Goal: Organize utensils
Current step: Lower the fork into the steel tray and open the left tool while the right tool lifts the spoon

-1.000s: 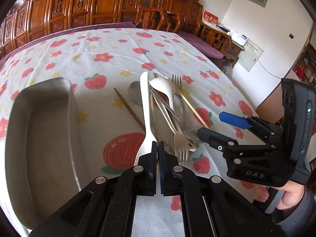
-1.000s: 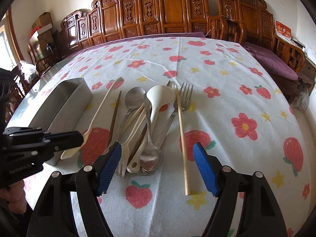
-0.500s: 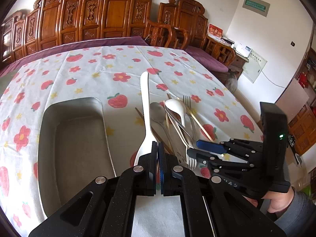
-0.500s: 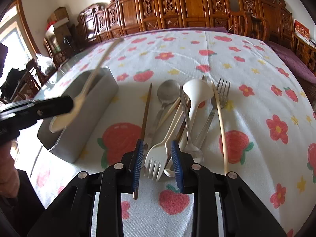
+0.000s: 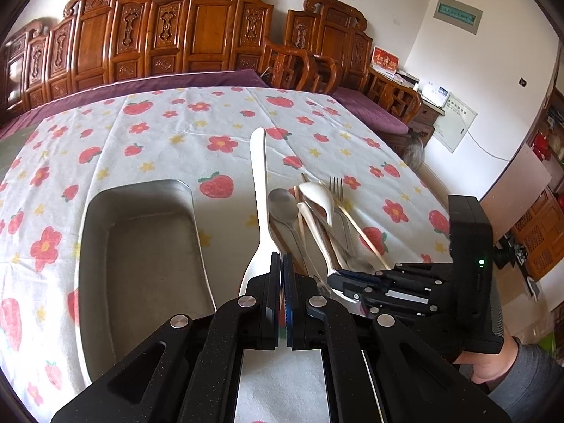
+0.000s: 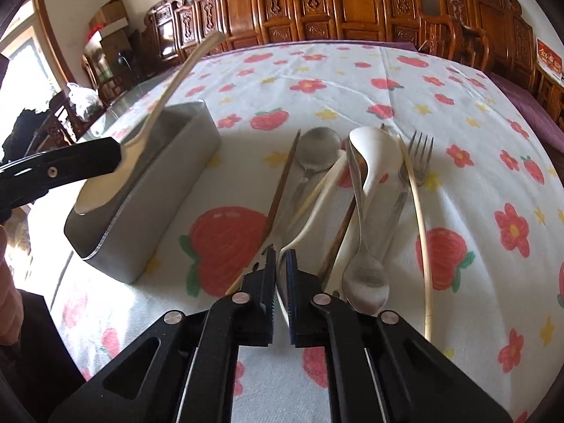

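The left claw (image 5: 282,275) is clenched on a cream plastic utensil (image 5: 260,190), which it holds by the wide end, with the long handle pointing forward and raised off the surface (image 5: 148,134). To the left of this claw stands the metal tray (image 5: 141,246), and from the right wrist view the held utensil hangs over its near end. The right claw (image 6: 281,268) is clenched on the cream plastic fork (image 6: 317,197) at the near end of the pile. Ahead of this claw lie a metal spoon (image 6: 319,149), a white ladle spoon (image 6: 375,155), a metal fork (image 6: 419,148), a brown chopstick (image 6: 282,183) and a pale chopstick (image 6: 419,211).
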Demonstrator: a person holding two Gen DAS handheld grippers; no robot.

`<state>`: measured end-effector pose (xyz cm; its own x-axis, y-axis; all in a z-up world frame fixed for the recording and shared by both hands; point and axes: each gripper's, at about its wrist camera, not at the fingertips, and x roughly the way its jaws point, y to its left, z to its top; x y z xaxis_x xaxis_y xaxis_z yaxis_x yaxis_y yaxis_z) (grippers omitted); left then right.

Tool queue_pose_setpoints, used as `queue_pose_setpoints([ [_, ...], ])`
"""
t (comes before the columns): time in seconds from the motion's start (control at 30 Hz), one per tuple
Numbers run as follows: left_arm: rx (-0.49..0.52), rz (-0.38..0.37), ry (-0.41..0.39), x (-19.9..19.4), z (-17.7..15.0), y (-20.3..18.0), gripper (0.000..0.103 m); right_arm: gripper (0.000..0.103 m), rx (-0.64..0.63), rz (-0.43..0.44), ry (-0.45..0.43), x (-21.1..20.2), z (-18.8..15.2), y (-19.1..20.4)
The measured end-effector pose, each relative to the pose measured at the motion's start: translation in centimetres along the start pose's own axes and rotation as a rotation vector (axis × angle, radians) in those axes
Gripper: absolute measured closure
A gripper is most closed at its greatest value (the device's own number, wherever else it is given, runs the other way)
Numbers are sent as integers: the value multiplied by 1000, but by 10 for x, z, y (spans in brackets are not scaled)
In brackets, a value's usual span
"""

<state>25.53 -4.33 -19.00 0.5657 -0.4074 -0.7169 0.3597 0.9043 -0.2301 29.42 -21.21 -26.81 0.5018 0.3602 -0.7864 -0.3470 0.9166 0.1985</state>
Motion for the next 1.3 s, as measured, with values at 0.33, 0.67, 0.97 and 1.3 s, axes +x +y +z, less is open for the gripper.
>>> queue_pose_setpoints([
  [0.33, 13, 38, -30, -16, 4, 6, 102, 97, -5, 48, -79, -28, 6, 8],
  [0.67, -5, 111, -25, -38, -2, 35, 102, 97, -48, 57, -110, -37, 8, 21],
  [0.97, -46, 154, 42, -21, -15, 59, 102, 97, -64, 57, -111, -38, 5, 28],
  [1.3, -102, 197, 97, -1, -21, 81, 100, 97, -65, 54, -108, -39, 10, 37],
])
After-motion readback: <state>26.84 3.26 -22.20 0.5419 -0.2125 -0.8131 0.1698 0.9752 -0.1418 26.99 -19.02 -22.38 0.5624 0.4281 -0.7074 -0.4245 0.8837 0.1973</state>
